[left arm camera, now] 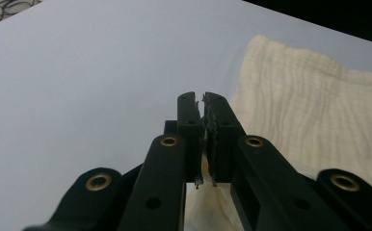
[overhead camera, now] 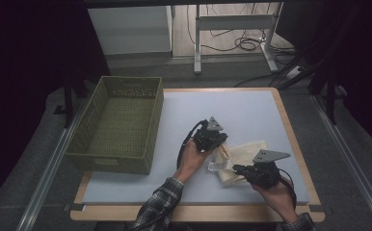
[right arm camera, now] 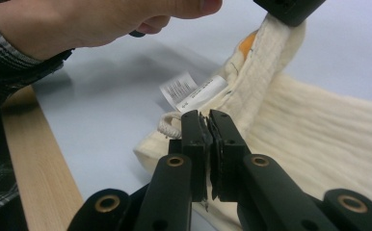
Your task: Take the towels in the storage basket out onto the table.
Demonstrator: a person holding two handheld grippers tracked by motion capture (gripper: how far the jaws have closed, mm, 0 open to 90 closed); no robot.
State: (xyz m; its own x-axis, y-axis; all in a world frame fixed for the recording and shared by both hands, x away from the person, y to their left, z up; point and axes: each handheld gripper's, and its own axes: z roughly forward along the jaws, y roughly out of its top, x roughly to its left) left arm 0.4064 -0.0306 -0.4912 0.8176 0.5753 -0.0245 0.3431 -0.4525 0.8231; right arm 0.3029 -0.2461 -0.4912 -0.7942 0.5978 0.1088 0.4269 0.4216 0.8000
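A cream ribbed cloth (overhead camera: 244, 151) with a white label (overhead camera: 215, 166) lies at the near right of the pale table mat (overhead camera: 242, 110). My left gripper (overhead camera: 220, 145) is shut on the cloth's thick hem. In the right gripper view that hem (right arm camera: 266, 53) is pulled up to the left gripper (right arm camera: 290, 7), beside the label (right arm camera: 189, 91). In the left gripper view the jaws (left arm camera: 202, 98) stand together, with cloth (left arm camera: 314, 110) to their right and under them. My right gripper (overhead camera: 237, 169) is shut on the cloth's near edge, its jaws (right arm camera: 207, 115) together over the cream fabric (right arm camera: 319, 139).
A green woven basket (overhead camera: 119, 159) stands at the left of the table, nothing showing inside it. The table's wooden rim (right arm camera: 34, 154) runs close to the right gripper. A hand in a plaid sleeve (right arm camera: 78, 24) holds the left gripper. Cables lie on the floor beyond the table.
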